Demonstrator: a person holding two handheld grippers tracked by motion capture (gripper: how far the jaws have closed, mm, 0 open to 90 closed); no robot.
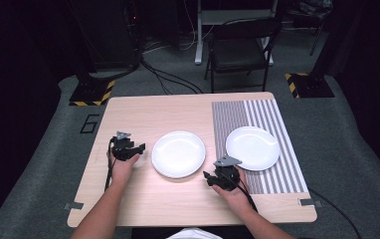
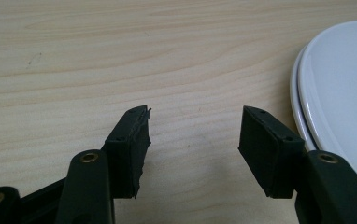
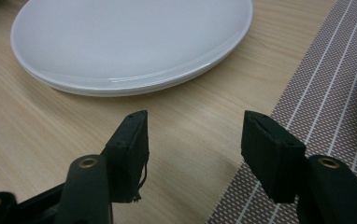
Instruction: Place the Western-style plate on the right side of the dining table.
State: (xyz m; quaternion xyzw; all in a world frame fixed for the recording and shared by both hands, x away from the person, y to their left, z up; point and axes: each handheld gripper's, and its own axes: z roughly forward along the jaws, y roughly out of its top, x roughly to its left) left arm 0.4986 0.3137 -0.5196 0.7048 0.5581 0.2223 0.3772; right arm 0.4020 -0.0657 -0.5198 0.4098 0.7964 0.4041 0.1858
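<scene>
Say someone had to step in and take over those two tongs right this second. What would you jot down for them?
Left tongs: open, holding nothing, low over the bare wood just left of the middle white plate.
Right tongs: open, holding nothing, between that plate and the striped placemat.
Things: middle plate sits on the wooden table; from the gripper views it looks like two plates stacked. A second white plate lies on the placemat.
Done: nothing gripped or lifted yet.
Left: probably gripping the middle plate, since both tongs flank it.
</scene>
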